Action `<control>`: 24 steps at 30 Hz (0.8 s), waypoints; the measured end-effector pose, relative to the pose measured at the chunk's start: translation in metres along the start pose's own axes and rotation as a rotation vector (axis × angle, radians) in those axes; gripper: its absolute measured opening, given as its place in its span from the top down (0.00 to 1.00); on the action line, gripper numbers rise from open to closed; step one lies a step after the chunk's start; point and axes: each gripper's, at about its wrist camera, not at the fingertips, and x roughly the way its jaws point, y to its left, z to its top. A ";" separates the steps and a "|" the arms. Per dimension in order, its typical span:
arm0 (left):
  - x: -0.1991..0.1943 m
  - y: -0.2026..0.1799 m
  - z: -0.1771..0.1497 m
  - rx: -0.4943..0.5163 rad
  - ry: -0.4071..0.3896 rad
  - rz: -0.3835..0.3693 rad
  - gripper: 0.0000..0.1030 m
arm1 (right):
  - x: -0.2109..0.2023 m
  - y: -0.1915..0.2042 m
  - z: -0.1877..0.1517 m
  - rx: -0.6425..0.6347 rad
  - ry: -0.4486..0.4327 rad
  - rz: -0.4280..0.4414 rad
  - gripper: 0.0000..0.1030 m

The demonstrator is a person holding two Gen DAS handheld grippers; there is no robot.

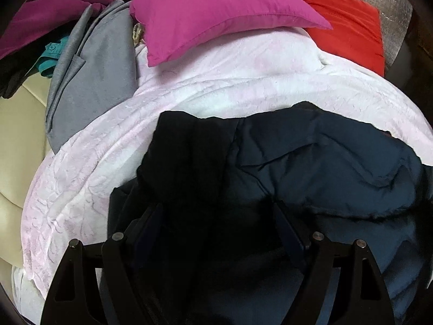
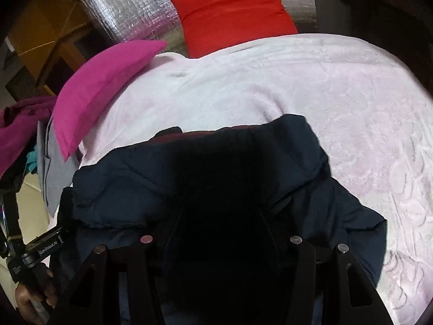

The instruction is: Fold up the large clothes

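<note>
While both grippers point down at it, the dark navy padded jacket sits bunched up on a pale pink fleece blanket, near the front edge of the bed.

Going left to right in the left wrist view: a cream surface at the far left, then a pile of clothes, a magenta garment on top, something teal poking out and a grey garment draped down onto the blanket. Next a magenta pillow lying on the blanket's far side, and a red pillow to its right against a silvery foil-looking backing.

The left gripper has its fingers spread wide, with a dark fold of the jacket lying between them. It's too dark down there to see whether the pads press on the cloth, so I can't tell if it's gripping.

Same story in the right wrist view: the right gripper has black jacket fabric filling the gap between its fingers, but whether that's an actual grip I can't tell. A hand shows at the lower left of that view, holding the other gripper's handle.
</note>
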 end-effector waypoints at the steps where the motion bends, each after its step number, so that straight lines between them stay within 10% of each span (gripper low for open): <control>1: -0.006 0.001 -0.002 0.005 -0.006 0.002 0.20 | -0.004 -0.001 -0.002 0.002 -0.003 0.001 0.44; 24: -0.068 0.065 -0.155 -0.013 -0.042 -0.077 0.19 | -0.076 -0.020 -0.136 -0.099 -0.003 0.076 0.56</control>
